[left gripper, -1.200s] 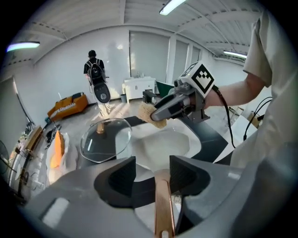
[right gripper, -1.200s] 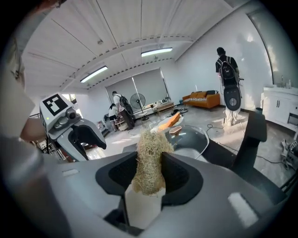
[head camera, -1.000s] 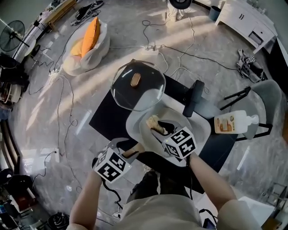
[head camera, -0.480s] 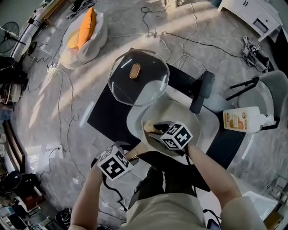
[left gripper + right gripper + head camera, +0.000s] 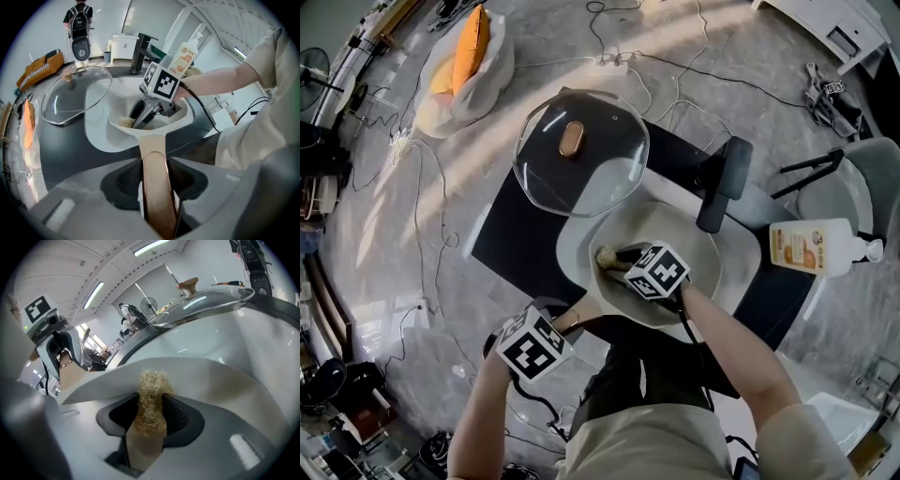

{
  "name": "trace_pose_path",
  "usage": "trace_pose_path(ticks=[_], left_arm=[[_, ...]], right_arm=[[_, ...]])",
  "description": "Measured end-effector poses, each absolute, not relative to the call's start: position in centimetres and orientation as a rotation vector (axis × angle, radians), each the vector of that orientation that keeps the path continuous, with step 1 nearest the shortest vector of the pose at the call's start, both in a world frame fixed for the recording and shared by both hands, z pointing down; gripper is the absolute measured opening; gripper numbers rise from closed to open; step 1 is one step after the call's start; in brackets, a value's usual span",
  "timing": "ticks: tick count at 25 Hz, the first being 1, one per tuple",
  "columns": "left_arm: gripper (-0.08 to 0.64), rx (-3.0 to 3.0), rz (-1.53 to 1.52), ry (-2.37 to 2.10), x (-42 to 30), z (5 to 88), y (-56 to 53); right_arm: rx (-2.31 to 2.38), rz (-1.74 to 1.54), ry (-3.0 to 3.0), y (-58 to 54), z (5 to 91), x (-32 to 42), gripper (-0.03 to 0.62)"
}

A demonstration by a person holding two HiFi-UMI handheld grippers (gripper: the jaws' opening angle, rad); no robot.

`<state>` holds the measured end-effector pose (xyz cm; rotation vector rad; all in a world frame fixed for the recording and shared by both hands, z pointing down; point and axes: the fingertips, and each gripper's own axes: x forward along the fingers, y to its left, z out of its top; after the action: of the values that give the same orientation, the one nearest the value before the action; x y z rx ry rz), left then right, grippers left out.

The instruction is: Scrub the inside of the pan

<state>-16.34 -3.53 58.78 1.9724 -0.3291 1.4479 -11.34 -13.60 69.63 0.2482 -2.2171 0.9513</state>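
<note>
Scrubbing is under way, we judge: our right claw (image 5: 150,420) grips the scrubber (image 5: 151,387) inside the pan (image 5: 712,258) in the white basin (image 5: 572,251), our left claw (image 5: 157,192) is closing on its handle (image 5: 152,154); how clean, we cannot tell

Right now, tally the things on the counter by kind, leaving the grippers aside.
pan: 1
glass lid: 1
scrubber: 1
soap bottle: 1
faucet: 1
Total: 5
</note>
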Motion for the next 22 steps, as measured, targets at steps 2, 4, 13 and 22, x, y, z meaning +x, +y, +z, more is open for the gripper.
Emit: trace_pose_path(ticks=[2, 4, 13, 22], left_arm=[[0.169, 1.976, 1.454, -0.331, -16.3, 58.8, -3.5], [0.169, 1.978, 1.459, -0.332, -16.4, 58.8, -3.5], [0.169, 1.977, 1.454, -0.333, -16.5, 58.9, -3.5], [0.169, 1.973, 1.465, -0.331, -16.4, 59.0, -3.6]], right_arm=[[0.262, 0.922, -2.202, -14.3, 70.8, -11.3, 0.167], [0.303, 0.893, -2.191, -15.5, 71.8, -11.1, 0.167], [0.542, 0.622, -2.016, -20.8, 76.0, -6.4, 0.166], [0.482, 0.503, -1.706, -18.7, 77.7, 0.8, 0.164]])
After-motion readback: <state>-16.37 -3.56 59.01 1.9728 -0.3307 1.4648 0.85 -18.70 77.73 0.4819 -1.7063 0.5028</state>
